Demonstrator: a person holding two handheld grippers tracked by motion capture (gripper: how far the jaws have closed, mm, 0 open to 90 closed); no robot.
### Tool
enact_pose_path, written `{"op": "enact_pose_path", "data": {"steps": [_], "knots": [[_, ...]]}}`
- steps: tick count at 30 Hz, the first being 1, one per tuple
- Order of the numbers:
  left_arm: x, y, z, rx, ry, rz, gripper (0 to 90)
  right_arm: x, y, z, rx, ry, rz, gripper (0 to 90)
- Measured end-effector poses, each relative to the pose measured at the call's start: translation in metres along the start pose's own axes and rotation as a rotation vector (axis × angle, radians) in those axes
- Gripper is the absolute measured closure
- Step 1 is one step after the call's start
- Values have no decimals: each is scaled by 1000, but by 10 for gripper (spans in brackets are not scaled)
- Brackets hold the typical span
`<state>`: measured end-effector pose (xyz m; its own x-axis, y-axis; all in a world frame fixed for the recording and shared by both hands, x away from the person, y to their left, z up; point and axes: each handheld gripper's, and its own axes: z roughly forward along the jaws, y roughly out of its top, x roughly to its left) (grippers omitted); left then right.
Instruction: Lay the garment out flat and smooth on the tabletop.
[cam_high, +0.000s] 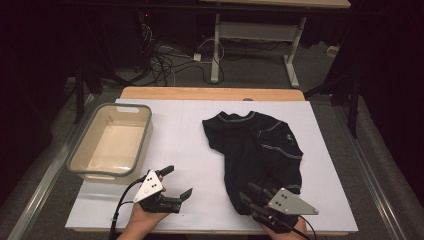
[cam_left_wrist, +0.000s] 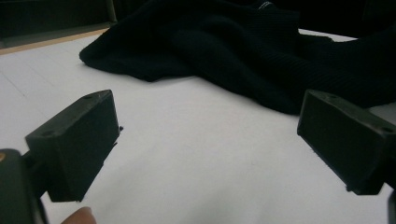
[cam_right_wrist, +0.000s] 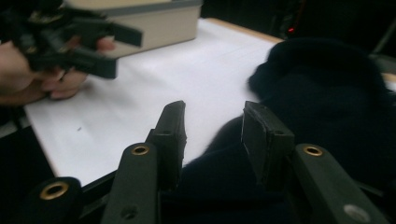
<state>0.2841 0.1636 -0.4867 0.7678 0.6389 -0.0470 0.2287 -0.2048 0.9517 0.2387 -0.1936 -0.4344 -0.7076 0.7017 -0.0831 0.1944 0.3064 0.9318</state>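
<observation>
White table sheet (cam_high: 190, 150) covers the work area, over a wooden tabletop (cam_high: 210, 93) showing at the far edge. Black shirt (cam_high: 260, 150) lies crumpled on the sheet, right of centre, its near end reaching toward the front edge. Beige tub with grey rim (cam_high: 80, 165) sits at the left side of the sheet, well apart from the shirt

Right gripper (cam_high: 248, 192) is at the shirt's near end; jaws part-way apart, cloth lies below and between them, pads not pressing on it as seen in the right gripper view. Left gripper (cam_high: 176, 181) is held over bare sheet between tub and shirt, jaws wide apart, nothing between them; shirt lies ahead of it
</observation>
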Motion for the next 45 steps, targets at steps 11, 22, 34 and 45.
{"op": "enact_pose_path", "data": {"steps": [11, 22, 34, 45], "knots": [[0, 0, 0, 1, -3, -1, 47, -41, 0, -21, -27, -146, 99, 517], [0, 0, 0, 3, 8, -1, 47, -82, -13, 8, 61, -222, 209, 385], [0, 0, -1, -5, 9, -5, 47, -58, -12, 47, 106, -129, 87, 842], [1, -1, -2, -15, -1, -5, 47, 32, -4, 64, 120, 105, -49, 842]]}}
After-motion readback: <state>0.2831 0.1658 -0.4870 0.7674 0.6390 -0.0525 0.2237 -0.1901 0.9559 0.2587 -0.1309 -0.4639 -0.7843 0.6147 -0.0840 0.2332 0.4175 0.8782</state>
